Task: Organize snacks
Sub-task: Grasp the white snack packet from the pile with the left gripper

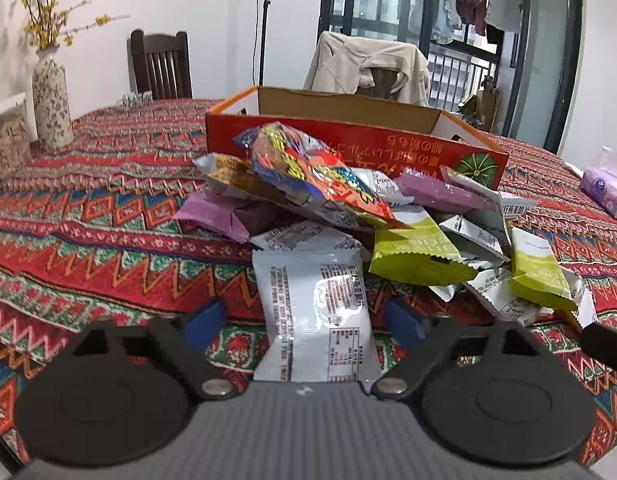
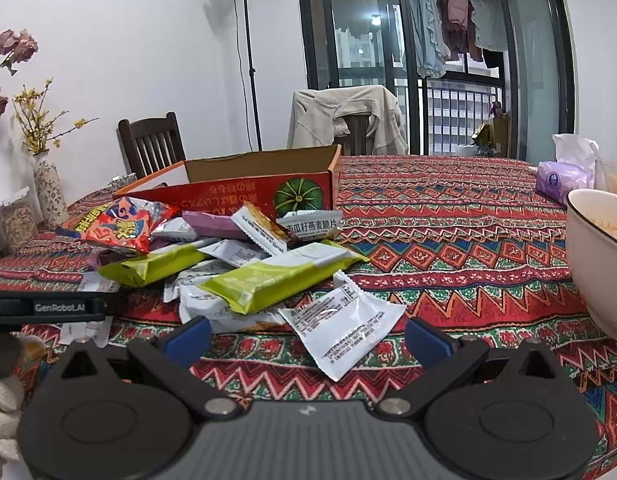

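1. My left gripper [image 1: 304,322] was open, with its two blue fingers [image 1: 204,322] on both sides of a white snack packet [image 1: 316,312]. The fingers stood apart from the packet and did not touch it.
2. This white packet lay flat on the counter [image 1: 108,216], at the near edge of the snack pile [image 1: 348,216].
3. My right gripper [image 2: 306,338] was also open. Between its fingers [image 2: 428,340] lay another white packet [image 2: 344,328], turned at an angle, and the fingers were not touching it.
4. The pile lay on the patterned cloth of the counter, just in front of the red cardboard box [image 1: 356,140]. The box was open at the top; from these views I could not see whether anything was inside.
5. On top of the pile was a big orange and red snack bag [image 1: 316,176]. Under and beside it were purple packets [image 1: 216,216], two lime-green packets [image 2: 276,280] and several more white ones.
6. In the right view, a part of my left gripper with the label "GenRobot.AI" was seen at the left edge, near the pile.
7. A white bowl [image 2: 600,264] stood on the counter at the right, well apart from the snacks, and a purple tissue pack [image 2: 560,180] lay behind it.
8. A flowered vase [image 1: 50,100] with yellow branches stood at the far left of the counter.
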